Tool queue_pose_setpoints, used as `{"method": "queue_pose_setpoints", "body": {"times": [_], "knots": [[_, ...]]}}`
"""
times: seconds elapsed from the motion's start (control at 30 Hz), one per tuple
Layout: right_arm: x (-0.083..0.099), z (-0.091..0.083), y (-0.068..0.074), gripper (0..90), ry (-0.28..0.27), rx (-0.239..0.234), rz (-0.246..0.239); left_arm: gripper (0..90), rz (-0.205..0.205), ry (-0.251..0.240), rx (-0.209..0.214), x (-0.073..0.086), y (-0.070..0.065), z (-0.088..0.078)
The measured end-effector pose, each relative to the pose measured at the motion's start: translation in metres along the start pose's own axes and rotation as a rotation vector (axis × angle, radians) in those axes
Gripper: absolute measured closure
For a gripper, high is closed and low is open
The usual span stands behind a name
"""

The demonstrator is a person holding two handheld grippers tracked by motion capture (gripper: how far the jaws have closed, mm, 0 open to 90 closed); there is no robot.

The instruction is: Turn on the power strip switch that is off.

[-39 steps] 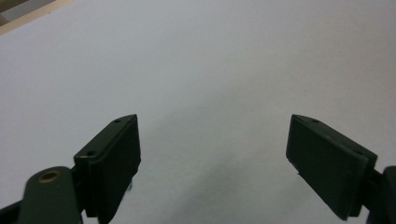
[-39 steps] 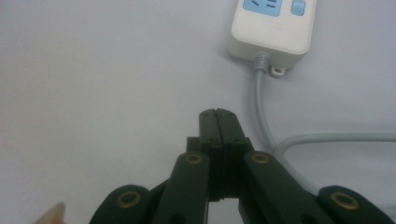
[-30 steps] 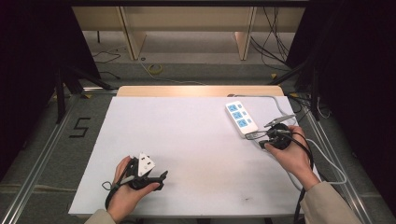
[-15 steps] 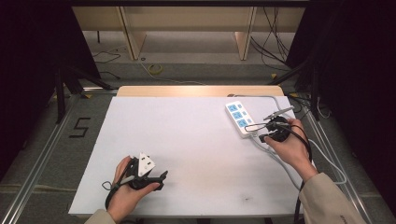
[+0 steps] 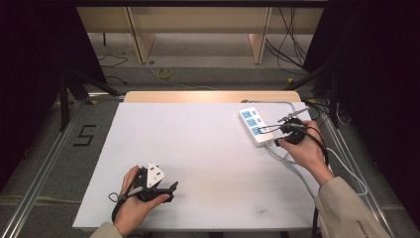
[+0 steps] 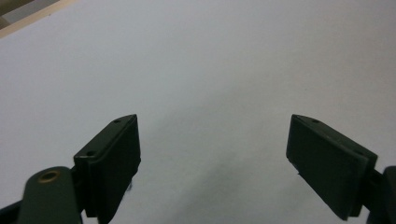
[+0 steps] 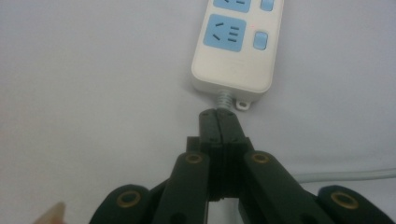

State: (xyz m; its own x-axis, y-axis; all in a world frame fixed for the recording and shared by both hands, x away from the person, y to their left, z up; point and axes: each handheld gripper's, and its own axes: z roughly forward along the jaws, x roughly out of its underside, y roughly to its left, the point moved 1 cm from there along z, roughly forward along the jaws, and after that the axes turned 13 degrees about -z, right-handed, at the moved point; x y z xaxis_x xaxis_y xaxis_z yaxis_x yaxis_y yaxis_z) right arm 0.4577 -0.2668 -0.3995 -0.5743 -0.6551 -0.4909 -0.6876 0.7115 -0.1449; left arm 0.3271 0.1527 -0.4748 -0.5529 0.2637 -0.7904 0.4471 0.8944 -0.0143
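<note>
The power strip (image 5: 255, 127) is being lain at the table's (image 5: 198, 148) far right, long axis pointing away; its cord end is being faced by the clenched, empty right gripper (image 7: 218, 122), the nearer tool, while the left gripper (image 6: 212, 154) is being held released.

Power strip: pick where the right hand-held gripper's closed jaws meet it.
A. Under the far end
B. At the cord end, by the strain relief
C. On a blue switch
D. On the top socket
B: in the right gripper view the right hand-held gripper has its shut jaws at the cord end of the power strip, just below the ribbed strain relief.
</note>
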Motion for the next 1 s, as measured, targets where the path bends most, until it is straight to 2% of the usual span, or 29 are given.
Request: {"method": "queue_pose_setpoints", "body": {"times": [0.27, 1.0], "knots": [[-0.009, 0.002, -0.008, 90.0, 0.001, 0.005, 0.006, 17.6, 0.001, 0.002, -0.001, 0.0, 0.0, 0.0], [-0.035, 0.006, -0.02, 90.0, 0.011, 0.018, 0.007, 17.6, 0.004, 0.003, -0.001, 0.0, 0.0, 0.0]]}}
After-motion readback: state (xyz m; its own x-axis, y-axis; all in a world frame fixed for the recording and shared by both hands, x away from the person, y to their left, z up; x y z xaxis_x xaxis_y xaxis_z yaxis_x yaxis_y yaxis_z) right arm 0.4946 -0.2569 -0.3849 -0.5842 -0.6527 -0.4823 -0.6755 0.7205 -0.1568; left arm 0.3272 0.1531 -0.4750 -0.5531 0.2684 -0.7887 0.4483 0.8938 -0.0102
